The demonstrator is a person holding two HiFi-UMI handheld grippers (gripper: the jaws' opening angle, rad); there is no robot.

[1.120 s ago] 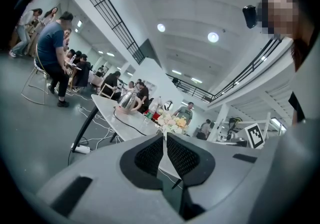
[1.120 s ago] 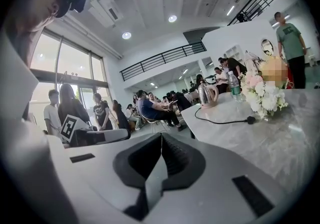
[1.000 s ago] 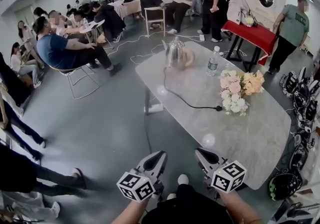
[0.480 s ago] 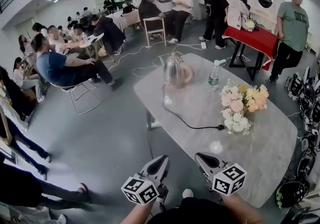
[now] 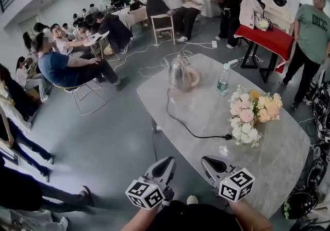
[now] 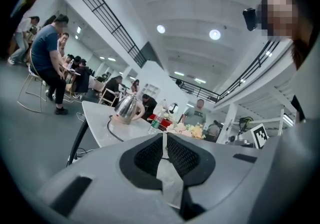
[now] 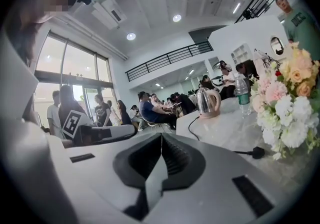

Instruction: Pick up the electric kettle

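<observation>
Now, in the head view, the polished steel electric kettle (image 5: 180, 73) with its pale pink handle and base stands upright at the far end of the long grey marble-look table (image 5: 216, 116). It is well apart from both tools. Its black power cord (image 5: 190, 129) trails across the top to a loose plug near a pink, peach and white bouquet (image 5: 252, 114). A clear plastic water bottle (image 5: 223, 79) stands just to the kettle's right. The left gripper (image 5: 166, 163) and right gripper (image 5: 209, 163) hover by the near end of the table. Compared with a second ago, the table and kettle sit lower and closer in this view, so the person has walked toward them. I judge this to be the approach, with no reach begun.

Through the left gripper view, the left gripper's (image 6: 164, 143) jaws are pressed together with nothing between them. The electric kettle (image 6: 127, 109) shows small beyond them on the table's far part.

Through the right gripper view, the right gripper (image 7: 161, 150) is likewise closed and empty. The electric kettle (image 7: 207, 102) stands far ahead, past the cord, with the bouquet (image 7: 285, 103) close on the right. Whichever tool takes the handle must first spread its jaws.
</observation>
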